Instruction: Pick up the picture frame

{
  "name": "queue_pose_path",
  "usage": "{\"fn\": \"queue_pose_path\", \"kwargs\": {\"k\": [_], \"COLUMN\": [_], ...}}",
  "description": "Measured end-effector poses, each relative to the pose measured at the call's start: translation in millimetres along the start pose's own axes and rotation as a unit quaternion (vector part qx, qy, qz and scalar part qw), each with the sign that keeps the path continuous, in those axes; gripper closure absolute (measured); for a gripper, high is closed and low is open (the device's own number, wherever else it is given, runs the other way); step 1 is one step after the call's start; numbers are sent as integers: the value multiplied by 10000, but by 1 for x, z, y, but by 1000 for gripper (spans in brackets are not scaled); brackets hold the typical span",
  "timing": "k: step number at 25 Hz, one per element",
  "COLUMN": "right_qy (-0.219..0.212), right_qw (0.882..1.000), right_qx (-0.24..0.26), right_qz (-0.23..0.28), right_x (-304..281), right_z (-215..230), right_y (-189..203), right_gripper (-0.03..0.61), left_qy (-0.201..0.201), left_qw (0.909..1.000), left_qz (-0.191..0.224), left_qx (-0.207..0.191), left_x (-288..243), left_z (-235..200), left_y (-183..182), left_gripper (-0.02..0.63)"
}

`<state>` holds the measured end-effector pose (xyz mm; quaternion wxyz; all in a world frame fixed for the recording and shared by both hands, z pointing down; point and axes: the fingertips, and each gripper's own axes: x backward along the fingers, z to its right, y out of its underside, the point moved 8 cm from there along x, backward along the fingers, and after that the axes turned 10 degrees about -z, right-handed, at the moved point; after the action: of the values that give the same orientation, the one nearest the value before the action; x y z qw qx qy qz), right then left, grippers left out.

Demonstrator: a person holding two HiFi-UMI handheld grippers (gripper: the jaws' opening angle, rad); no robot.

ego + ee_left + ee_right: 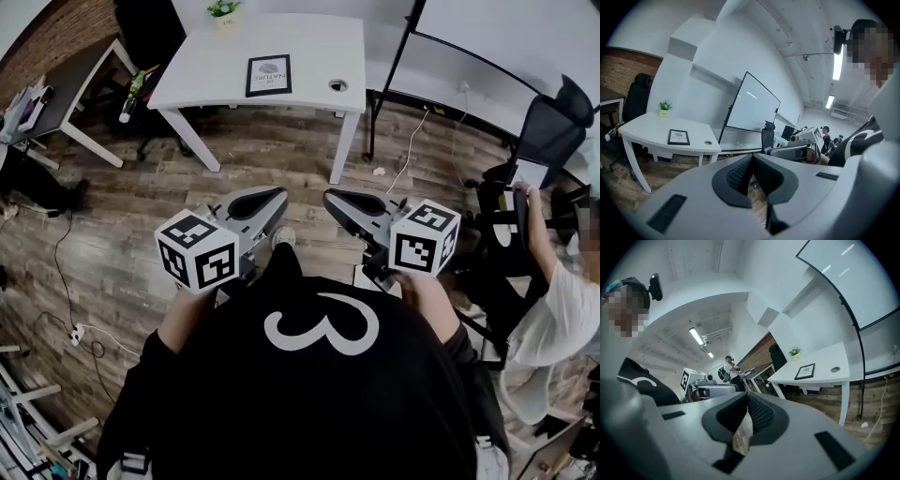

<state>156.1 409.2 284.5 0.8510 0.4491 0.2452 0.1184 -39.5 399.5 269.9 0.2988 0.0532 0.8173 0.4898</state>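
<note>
Picture frame (268, 75) lies flat on the white table (309, 42), well ahead of both grippers, with bare wood floor between. Left gripper (272, 197) and right gripper (339, 200) sit side by side close to the body, each with its jaws pressed together and nothing in them. The step in hand looks like the approach. It should go best by reaching the table first, then opening the jaws and taking the frame by one edge, since it lies flat.

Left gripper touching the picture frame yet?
Apart. Head view: the picture frame lies on the white table, and bare wooden floor separates it from the left gripper.
</note>
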Motion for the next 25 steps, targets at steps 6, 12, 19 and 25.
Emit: {"fn": "queue_pose_path", "kwargs": {"k": [6,12,19,25], "right_qy": [36,56,132,209], "right_qw": [9999,9995,9989,9982], "right_qx": [-81,-283,-424,-537], "right_qz": [-75,-156,-164,-146], "right_x": [-26,-61,-88,-118], "right_z": [24,58,81,110], "right_y": [-18,-50,-74,-97], "right_gripper": [552,552,552,552], "left_qy": [73,172,262,295], "left_qw": [9999,9994,9990,9988], "left_qz": [-11,-172,-241,-224], "left_qx": [126,239,254,329], "left_x": [-11,-26,-34,-43], "left_z": [-38,-87,-127,-174], "left_y": [-16,-42,-62,-81], "left_gripper": [597,597,597,597]}}
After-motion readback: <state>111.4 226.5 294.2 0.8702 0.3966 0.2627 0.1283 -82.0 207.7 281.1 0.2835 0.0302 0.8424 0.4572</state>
